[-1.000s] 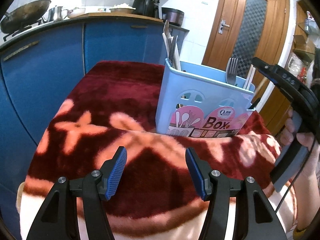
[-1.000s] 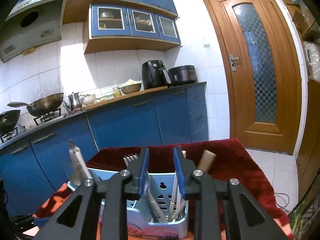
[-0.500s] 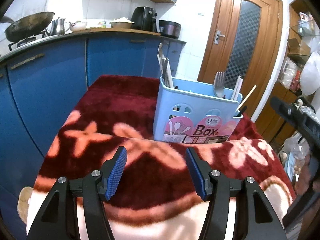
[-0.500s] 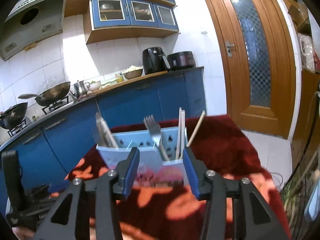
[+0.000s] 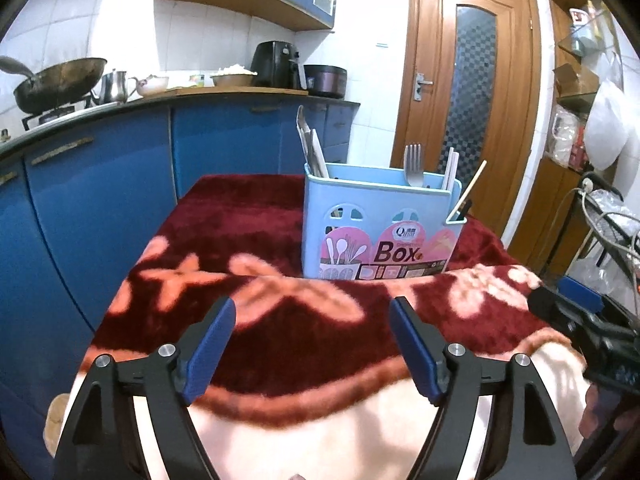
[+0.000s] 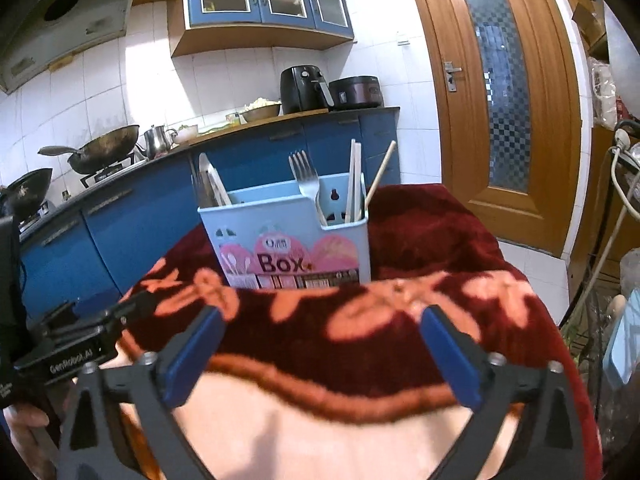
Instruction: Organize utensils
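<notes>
A light blue utensil box (image 5: 380, 224) marked "Box" stands upright on the red flowered blanket (image 5: 260, 240); it also shows in the right wrist view (image 6: 288, 236). It holds a fork (image 5: 413, 164), chopsticks (image 5: 451, 168), a wooden stick (image 5: 470, 188) and knives (image 5: 312, 148). My left gripper (image 5: 312, 344) is open and empty, low over the blanket's near edge, well short of the box. My right gripper (image 6: 322, 356) is wide open and empty, also near the front edge. The right gripper's body shows at the right of the left wrist view (image 5: 580, 332).
Blue kitchen cabinets (image 5: 100, 200) with a counter, a wok (image 5: 60, 80), a kettle and an air fryer (image 5: 276, 64) stand behind and left. A wooden door (image 5: 468, 92) is at the back right. Cables and bags (image 5: 608, 208) hang on the right.
Both grippers have pulled back from the box toward the blanket's near edge. The right gripper, nearly closed above the box, has opened wide and dropped low. The left stays open.
</notes>
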